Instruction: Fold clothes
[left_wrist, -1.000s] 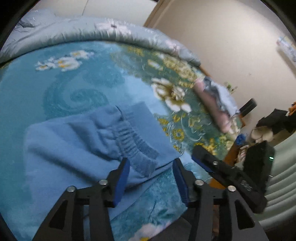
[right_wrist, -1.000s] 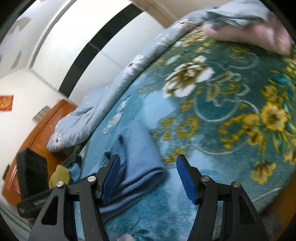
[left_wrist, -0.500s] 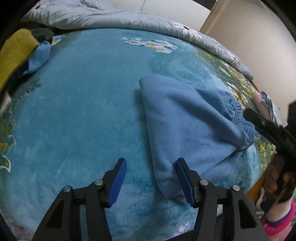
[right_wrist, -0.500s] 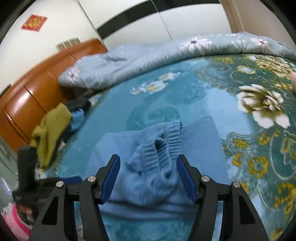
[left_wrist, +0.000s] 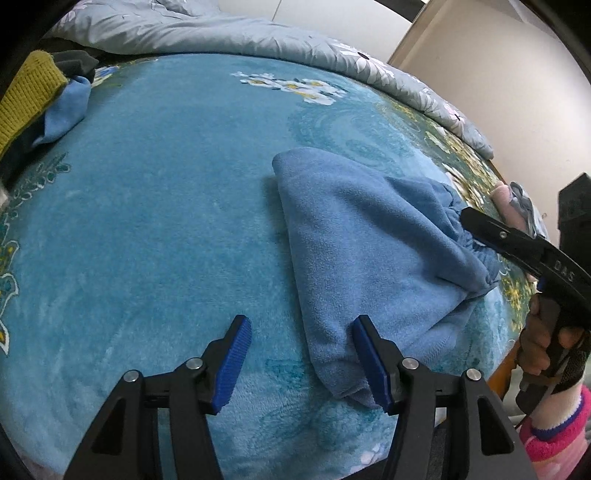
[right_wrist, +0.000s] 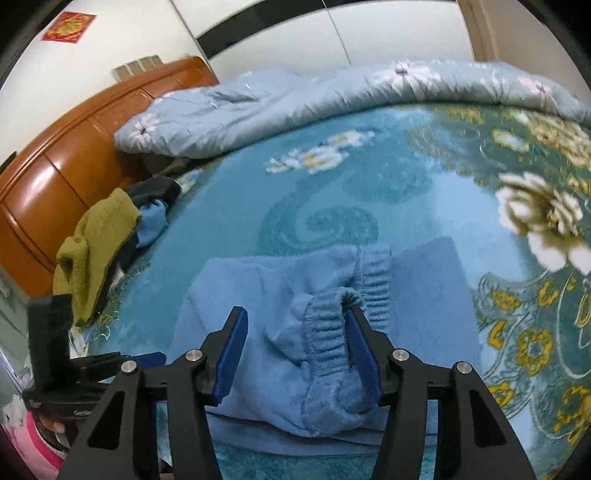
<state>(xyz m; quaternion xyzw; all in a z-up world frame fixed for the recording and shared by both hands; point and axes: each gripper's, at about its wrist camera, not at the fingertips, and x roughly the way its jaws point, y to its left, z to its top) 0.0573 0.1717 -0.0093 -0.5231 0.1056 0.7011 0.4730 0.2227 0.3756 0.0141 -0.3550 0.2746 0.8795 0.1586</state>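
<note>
Both hand-held grippers have swung round since a second ago to take opposite ends of the blue fleece trousers (left_wrist: 373, 236), which lie part-folded on the teal floral blanket (left_wrist: 155, 206) of the bed; the next fold looks about to start. The left hand-held gripper (left_wrist: 306, 360) stands half open, its right pad at the trousers' near hem corner, nothing clamped. The right hand-held gripper (right_wrist: 295, 356) is closing around the bunched elastic waistband (right_wrist: 328, 332), which sits between the pads, seemingly not yet pinched.
</note>
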